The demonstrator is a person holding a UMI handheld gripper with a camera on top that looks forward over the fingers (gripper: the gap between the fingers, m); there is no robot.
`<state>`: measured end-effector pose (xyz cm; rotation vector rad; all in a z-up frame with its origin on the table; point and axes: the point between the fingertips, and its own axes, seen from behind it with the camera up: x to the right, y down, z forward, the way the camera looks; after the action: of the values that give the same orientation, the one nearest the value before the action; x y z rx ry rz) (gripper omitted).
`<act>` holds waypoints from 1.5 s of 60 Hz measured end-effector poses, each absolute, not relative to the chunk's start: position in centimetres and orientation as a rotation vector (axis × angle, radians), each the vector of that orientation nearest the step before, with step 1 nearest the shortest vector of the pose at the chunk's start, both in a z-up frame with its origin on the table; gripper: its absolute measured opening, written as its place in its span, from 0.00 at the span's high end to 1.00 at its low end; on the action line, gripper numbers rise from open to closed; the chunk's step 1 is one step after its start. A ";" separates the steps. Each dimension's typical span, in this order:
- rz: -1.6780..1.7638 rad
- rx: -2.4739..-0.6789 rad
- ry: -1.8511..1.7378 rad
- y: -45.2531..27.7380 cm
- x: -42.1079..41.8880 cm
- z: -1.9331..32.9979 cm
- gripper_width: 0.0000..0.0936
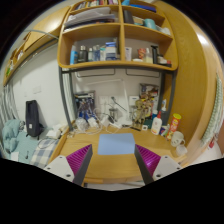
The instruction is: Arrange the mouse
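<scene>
A light blue mouse pad (pixel 115 143) lies flat on the wooden desk (pixel 112 168), just ahead of my fingers and centred between them. My gripper (pixel 113 158) hangs above the desk's near part, open, with nothing between the magenta pads (pixel 80 158). I cannot pick out a mouse for certain; a small pale object (pixel 179 140) sits at the desk's right side, too small to identify.
Bottles (pixel 157 123) and an orange-topped container (pixel 174 122) stand at the desk's back right. Cables and small items (pixel 88 108) crowd the back wall. Shelves (pixel 112 50) with boxes rise above. A black bag (pixel 33 118) and fabric (pixel 20 140) lie to the left.
</scene>
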<state>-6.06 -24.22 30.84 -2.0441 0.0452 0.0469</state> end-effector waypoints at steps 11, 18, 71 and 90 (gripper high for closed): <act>-0.045 -2.121 0.140 -25.0 2.6 23.6 0.09; -0.083 -2.183 0.182 -25.8 7.1 18.5 0.10; 0.118 -2.439 0.107 -9.6 11.5 -1.2 0.11; 0.110 -2.447 -0.092 -6.9 9.7 -1.7 0.17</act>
<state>9.69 -6.86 -1.66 -2.4473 -0.0915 0.1095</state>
